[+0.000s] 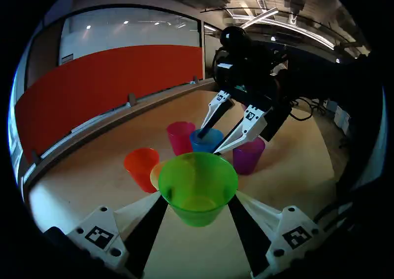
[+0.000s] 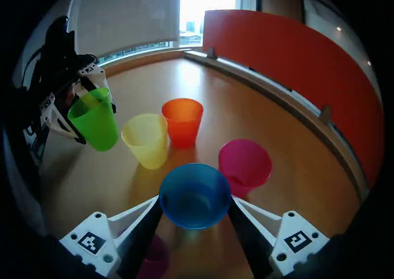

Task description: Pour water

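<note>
Broad pale wooden table (image 1: pixel 295 165) carried everything; a long red-orange wall panel (image 2: pixel 305 57) ran along its far edge, behind the orange translucent plastic cup (image 2: pixel 182 121), taken here as reference. Left gripper (image 1: pixel 198 200), white fingers with black square markers, was clenched on a lime-green translucent plastic cup (image 1: pixel 198 180), one finger pressed to each side of its wall. In the right gripper view this green cup sat to the left of the orange cup, past the yellow one, leaning a little. Right gripper (image 2: pixel 195 207), same build, had both fingers clamped on a blue translucent plastic cup (image 2: pixel 195 195), mouth up. It was near the orange cup, on the camera's side of it in the right gripper view. Could not tell whether either held cup rested on the table or hung just above it. Water itself not clearly made out; the blue cup's inside looked darker low down, no more could be said. Pale yellow translucent plastic cup (image 2: pixel 147 140) stood upright just beside the orange cup. Magenta translucent plastic cup (image 2: pixel 245 166) stood upright near the orange cup on the opposite side from the yellow, close by the blue. Purple translucent plastic cup (image 1: pixel 247 155) stood well apart from the orange cup, beyond the blue one.
</note>
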